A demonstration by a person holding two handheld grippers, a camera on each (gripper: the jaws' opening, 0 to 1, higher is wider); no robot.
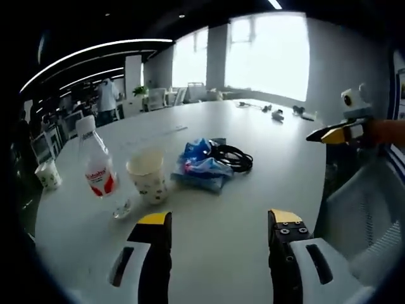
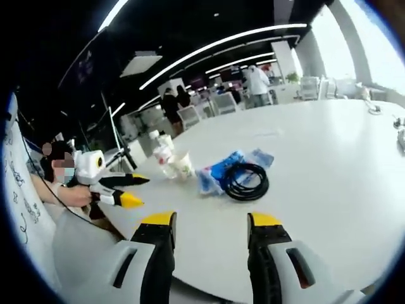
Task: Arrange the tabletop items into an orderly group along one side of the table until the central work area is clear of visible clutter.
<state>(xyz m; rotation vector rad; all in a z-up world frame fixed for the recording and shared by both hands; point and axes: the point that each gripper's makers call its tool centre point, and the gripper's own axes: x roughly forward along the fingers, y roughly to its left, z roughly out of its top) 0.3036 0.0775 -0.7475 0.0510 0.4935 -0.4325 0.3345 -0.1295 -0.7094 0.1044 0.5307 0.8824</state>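
On the white table (image 1: 209, 253) stand a clear bottle with a red label (image 1: 96, 166), a patterned paper cup (image 1: 147, 177) and a second small cup (image 1: 48, 174) at the far left. A small clear cap (image 1: 121, 208) lies in front of the bottle. Blue packets (image 1: 201, 166) lie beside a coiled black cable (image 1: 233, 157). My left gripper (image 1: 219, 218) is open, short of these items, holding nothing. From the other side I see the bottle (image 2: 161, 152), cup (image 2: 182, 166), packets (image 2: 221, 171) and cable (image 2: 245, 182). My right gripper (image 2: 211, 220) is open and empty. The left gripper (image 2: 130, 190) shows open too.
Small items (image 1: 272, 114) lie at the table's far end. A white chair (image 1: 361, 196) stands by the table's edge beneath the right gripper (image 1: 332, 134). A person's hand (image 2: 71, 196) holds the left gripper. People and chairs (image 2: 256, 82) are in the background.
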